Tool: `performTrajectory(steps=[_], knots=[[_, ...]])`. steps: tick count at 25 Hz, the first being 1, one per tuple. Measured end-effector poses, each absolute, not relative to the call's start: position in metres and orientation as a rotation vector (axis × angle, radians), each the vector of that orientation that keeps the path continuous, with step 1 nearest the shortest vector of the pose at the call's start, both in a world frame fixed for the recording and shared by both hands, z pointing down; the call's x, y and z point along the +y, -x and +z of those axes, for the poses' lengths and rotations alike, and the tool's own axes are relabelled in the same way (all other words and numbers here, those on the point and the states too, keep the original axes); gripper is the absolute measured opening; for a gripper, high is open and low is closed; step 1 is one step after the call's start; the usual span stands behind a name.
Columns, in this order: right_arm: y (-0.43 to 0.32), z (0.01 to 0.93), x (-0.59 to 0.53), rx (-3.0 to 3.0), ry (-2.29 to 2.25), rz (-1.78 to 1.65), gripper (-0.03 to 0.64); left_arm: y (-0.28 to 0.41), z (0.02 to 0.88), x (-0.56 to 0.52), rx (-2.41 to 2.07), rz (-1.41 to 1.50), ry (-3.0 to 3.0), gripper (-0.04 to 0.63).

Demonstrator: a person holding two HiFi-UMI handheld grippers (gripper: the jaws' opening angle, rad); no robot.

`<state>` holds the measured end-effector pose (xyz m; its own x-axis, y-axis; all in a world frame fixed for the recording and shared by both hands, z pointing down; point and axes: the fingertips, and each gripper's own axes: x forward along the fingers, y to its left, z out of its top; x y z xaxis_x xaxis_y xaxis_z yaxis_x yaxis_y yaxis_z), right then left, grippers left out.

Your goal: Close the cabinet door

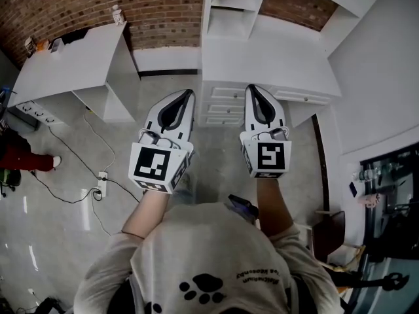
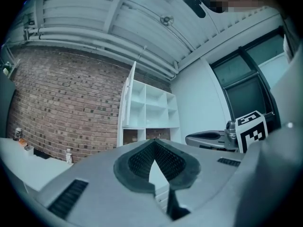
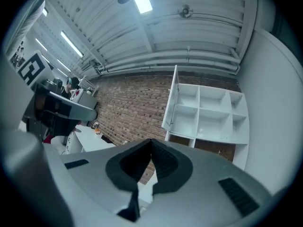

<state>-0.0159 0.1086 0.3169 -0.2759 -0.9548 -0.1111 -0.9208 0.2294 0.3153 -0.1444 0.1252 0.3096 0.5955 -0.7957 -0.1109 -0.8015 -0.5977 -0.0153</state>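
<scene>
A tall white cabinet door (image 3: 170,98) is shown standing open, swung outward from the left side of a white cabinet (image 3: 199,109) set against a brick wall (image 3: 137,103). The door is upright and seen nearly edge-on. The cabinet's open shelf compartments are left exposed beside it.

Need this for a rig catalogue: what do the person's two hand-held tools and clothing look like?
The left tool and right tool are light grey, tapering shells with dark ribbed pads inside. Each carries a white cube with black square markers at its rear. The person wears a pale short-sleeved shirt with a black paw print.
</scene>
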Motion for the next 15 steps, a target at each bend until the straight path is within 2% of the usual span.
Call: performTrajectory(steps=[15], knots=[[-0.028,0.305,0.027,-2.138,-2.061,-0.527,0.011,0.141,0.301,0.005,1.141,0.172,2.829,0.008]])
